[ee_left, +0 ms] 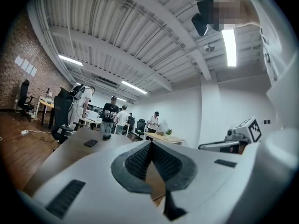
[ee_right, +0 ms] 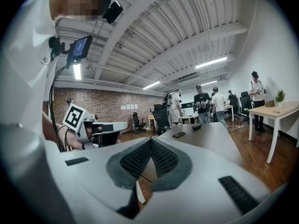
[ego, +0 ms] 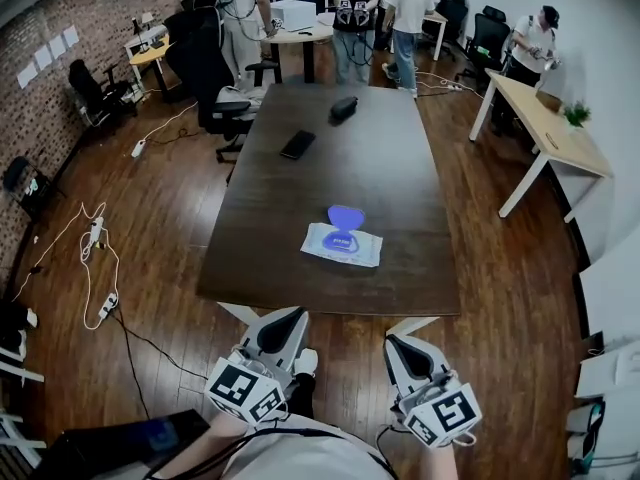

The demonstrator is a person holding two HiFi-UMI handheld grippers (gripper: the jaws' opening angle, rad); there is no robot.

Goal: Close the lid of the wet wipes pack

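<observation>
The wet wipes pack [ego: 341, 245] lies flat on the dark brown table [ego: 300, 268], near its front edge. Its blue lid [ego: 346, 215] stands open, flipped toward the far side. Both grippers hang short of the table's near edge, apart from the pack and pointing level toward it. My left gripper [ego: 297, 314] is shut with nothing between its pads [ee_left: 140, 158]. My right gripper [ego: 391, 339] is shut and empty too, its ribbed pads [ee_right: 161, 157] meeting at the tip. The pack is hidden behind the jaws in both gripper views.
A black phone [ego: 298, 144] and a small black object [ego: 343, 109] lie farther back on the table. Office chairs [ego: 225, 108] stand at its far left corner. A white desk [ego: 548, 133] is to the right, several people at the back, and cables [ego: 97, 268] on the floor at left.
</observation>
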